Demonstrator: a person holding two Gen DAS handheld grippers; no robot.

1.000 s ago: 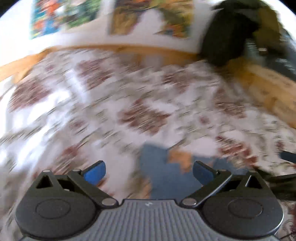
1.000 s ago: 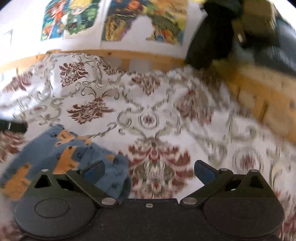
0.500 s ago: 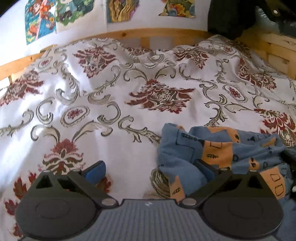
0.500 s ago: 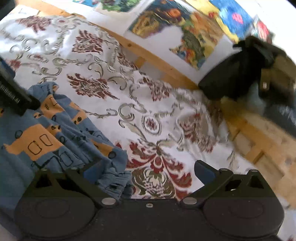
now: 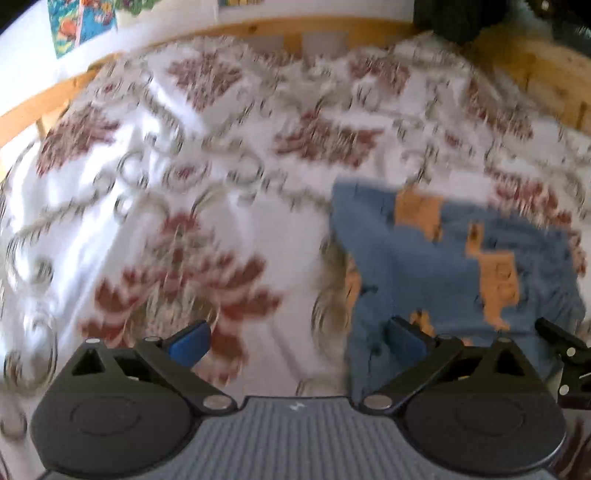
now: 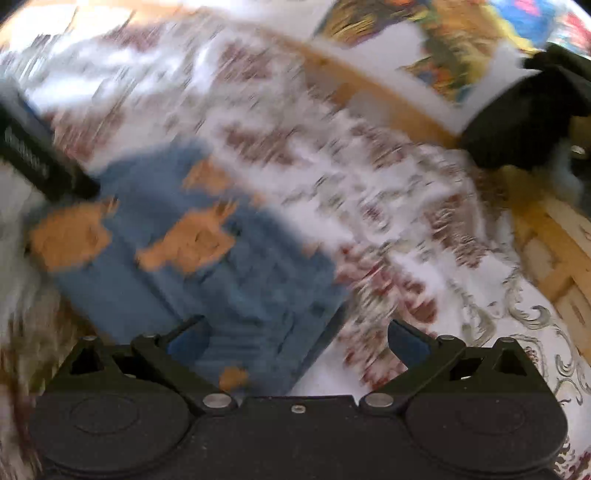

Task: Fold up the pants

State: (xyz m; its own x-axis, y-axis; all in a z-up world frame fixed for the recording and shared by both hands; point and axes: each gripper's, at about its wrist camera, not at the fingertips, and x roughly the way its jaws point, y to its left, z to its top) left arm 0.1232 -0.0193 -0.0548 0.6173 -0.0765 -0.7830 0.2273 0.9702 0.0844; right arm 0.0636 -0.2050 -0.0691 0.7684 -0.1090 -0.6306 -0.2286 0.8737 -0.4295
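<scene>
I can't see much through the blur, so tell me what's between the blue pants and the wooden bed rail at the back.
Only the flowered bedspread; the left wrist view shows nothing else between the pants and the rail.

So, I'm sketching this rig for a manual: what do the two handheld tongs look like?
Both share a build. The left tongs have black linkage arms with silver pivot screws, two round black hubs, blue finger pads and a ribbed grey body with a small white mark. The right tongs match, except the body is plain matte black with a small silver screw at centre.
</scene>
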